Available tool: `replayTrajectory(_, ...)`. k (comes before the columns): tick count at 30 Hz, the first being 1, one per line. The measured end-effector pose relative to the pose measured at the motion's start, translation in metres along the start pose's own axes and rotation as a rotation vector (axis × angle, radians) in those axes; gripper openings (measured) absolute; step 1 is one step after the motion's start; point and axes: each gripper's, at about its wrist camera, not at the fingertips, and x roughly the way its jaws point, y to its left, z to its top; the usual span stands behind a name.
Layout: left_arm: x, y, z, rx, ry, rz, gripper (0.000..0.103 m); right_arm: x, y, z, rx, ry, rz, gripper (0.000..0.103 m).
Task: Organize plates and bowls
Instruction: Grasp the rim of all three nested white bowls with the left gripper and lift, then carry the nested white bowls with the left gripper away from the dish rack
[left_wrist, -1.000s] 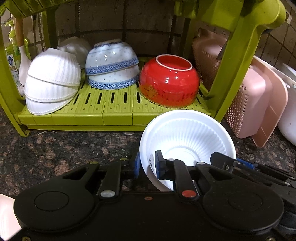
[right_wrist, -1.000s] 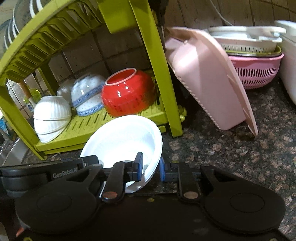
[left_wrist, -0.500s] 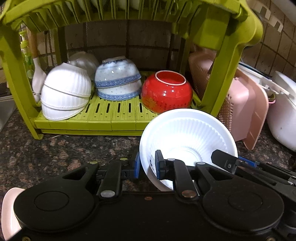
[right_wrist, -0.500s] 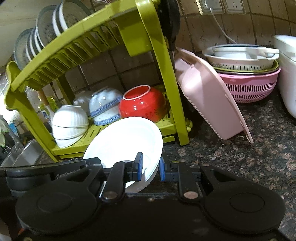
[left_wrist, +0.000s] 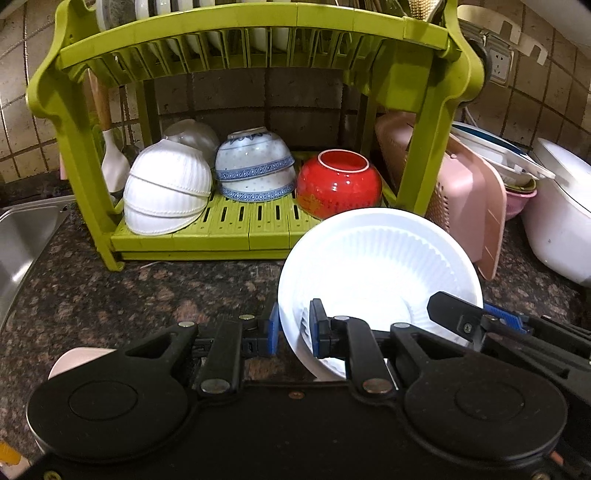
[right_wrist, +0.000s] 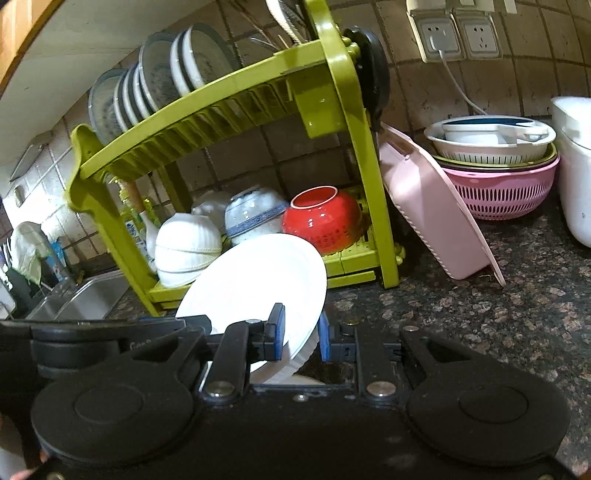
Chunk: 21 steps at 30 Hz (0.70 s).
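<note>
You are holding the ribbed white ceramic bowl (left_wrist: 380, 269) above the speckled stone table (left_wrist: 110, 288), before the green plastic rack (left_wrist: 255, 44) — left gripper (left_wrist: 293, 330) and right gripper (right_wrist: 301, 336) both pinching its rim. Glazed, brittle, probably slippery — keep to the rim.

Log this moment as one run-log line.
left gripper: shut on white bowl rim | right gripper: shut on opposite rim | bowl tilted, above counter | before rack

Left wrist view: low over worktop (left_wrist: 110, 291), facing green dish rack (left_wrist: 255, 48) at 12 o'clock, near. Right wrist view: same rack (right_wrist: 221, 110) at 11 o'clock, obliquely. Shared: rack, white bowl (left_wrist: 380, 266) (right_wrist: 255, 284).
</note>
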Motion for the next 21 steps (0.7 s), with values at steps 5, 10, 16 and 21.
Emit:
replayTrajectory(5, -0.010, 0.002, -0.010, 0.000, 0.032, -0.022, 0.022, -0.014, 0.003, -0.010, -0.016, 0.015, 0.000, 0.021)
replayTrajectory(10, -0.022, -0.002, -0.023, 0.030, 0.040, -0.018, 0.022, -0.026, 0.006, -0.020, -0.040, 0.027, 0.002, 0.021)
replayTrajectory(16, -0.031, -0.008, -0.033, 0.073, 0.034, -0.001, 0.022, -0.036, 0.006, -0.032, -0.065, 0.051, 0.010, 0.022)
replayTrajectory(21, -0.026, -0.010, -0.042, 0.079, 0.089, -0.014, 0.022, -0.038, 0.005, -0.041, -0.089, 0.076, -0.006, 0.022)
